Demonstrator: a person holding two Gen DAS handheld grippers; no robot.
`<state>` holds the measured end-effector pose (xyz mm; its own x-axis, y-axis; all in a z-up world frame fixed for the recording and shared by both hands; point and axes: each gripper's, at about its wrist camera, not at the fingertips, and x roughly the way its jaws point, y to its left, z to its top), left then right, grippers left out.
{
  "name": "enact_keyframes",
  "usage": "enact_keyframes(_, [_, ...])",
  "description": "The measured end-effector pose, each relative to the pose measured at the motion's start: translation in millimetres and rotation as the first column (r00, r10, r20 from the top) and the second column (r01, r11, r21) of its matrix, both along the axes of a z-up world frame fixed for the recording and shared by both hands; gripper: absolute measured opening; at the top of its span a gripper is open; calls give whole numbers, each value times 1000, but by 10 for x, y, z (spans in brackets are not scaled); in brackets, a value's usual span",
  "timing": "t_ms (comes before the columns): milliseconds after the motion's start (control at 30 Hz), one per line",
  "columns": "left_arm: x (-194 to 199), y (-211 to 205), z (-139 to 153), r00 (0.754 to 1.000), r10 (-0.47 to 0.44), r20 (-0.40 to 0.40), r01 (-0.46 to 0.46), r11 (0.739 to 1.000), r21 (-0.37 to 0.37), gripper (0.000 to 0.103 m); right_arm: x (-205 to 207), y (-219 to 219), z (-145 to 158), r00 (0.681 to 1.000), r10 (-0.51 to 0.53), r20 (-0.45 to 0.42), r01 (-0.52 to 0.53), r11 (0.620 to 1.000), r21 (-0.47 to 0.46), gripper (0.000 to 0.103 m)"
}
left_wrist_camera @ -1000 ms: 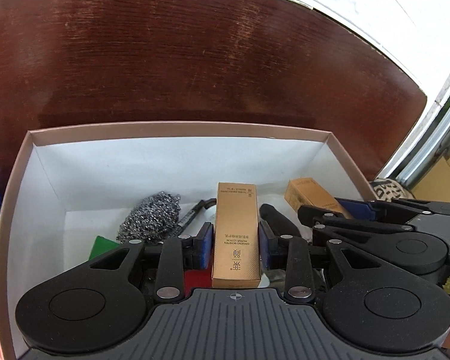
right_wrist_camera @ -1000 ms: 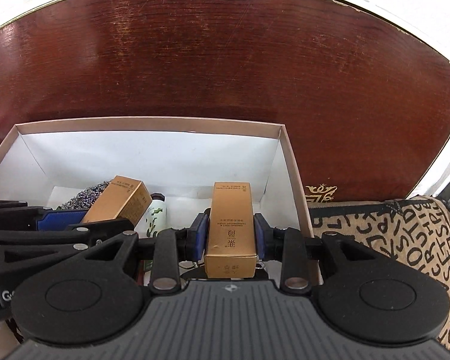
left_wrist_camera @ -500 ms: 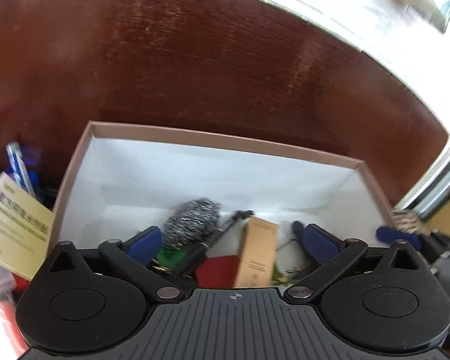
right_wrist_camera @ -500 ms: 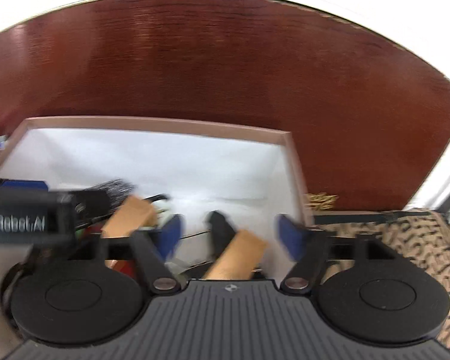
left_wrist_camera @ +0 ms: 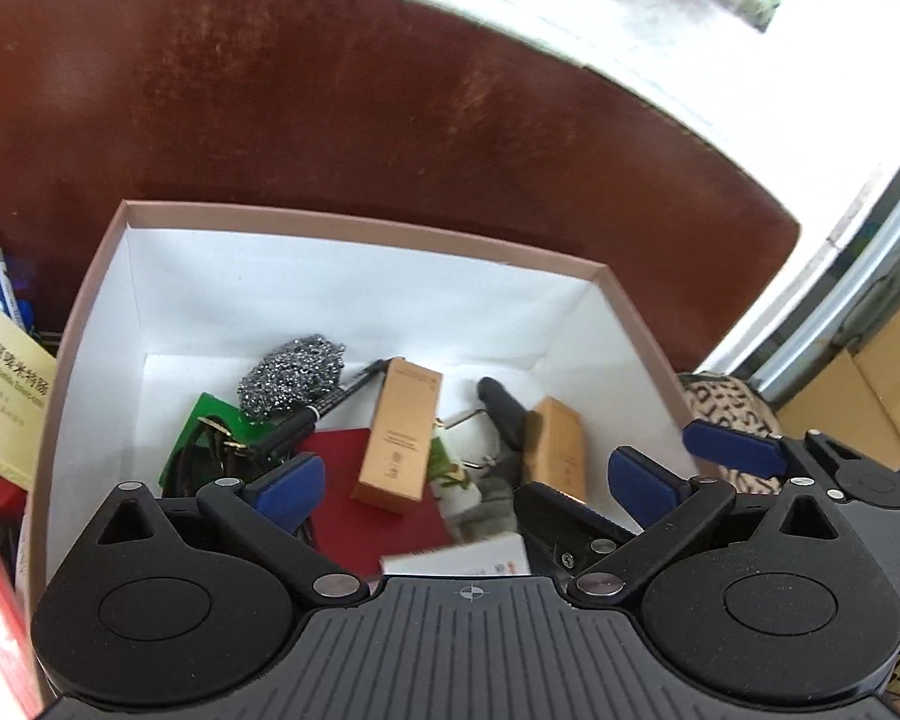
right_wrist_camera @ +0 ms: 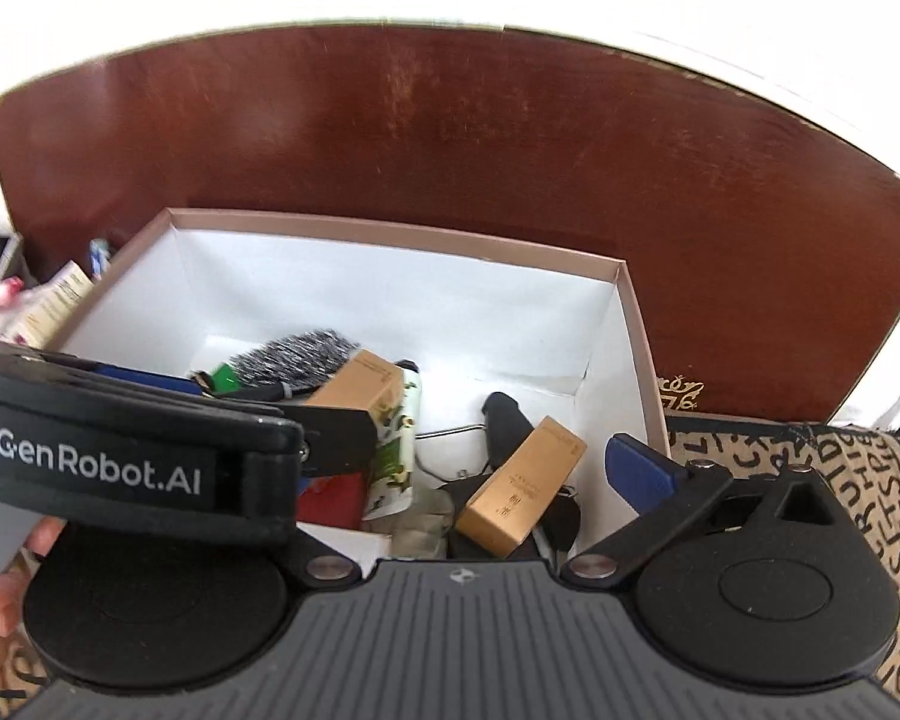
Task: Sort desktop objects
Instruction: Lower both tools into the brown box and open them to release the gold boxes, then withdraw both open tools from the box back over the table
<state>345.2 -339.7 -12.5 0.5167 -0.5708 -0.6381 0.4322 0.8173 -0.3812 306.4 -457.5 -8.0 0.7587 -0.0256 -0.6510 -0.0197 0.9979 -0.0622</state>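
With both gold cartons [left_wrist_camera: 399, 438] [right_wrist_camera: 519, 486] lying loose in the box [left_wrist_camera: 354, 222], each claw [left_wrist_camera: 465, 477] [right_wrist_camera: 636, 471] just spread empty, the drop looks finished, so next probably means fetching clutter left of it.

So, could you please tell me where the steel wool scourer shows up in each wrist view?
Left wrist: the steel wool scourer lies left of centre, at the far left of the box floor, above the green card.
Right wrist: the scourer sits left of centre, partly hidden behind the left gripper.
Shared landmark: the box's pink-brown rim.
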Motion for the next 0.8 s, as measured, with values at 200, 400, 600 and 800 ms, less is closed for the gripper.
enact_keyframes(200, [-345, 102, 204, 998, 12, 63, -13, 1000, 15, 103, -264, 55, 135, 999, -21, 43, 19, 999, 36, 103])
enact_keyframes(400, [-803, 270, 409, 987, 27, 161, -37, 997, 61, 103, -642, 192, 280, 995, -7, 104, 3, 999, 48, 103])
enact_keyframes(600, [-1232, 549, 472, 981, 19, 195, -34, 996, 77, 103, -1108, 391, 352, 988, 27, 155, -39, 996, 75, 103])
enact_keyframes(800, [-1708, 940, 529, 973, 4, 232, -24, 996, 82, 103, -1549, 651, 361, 982, 37, 183, -66, 986, 153, 103])
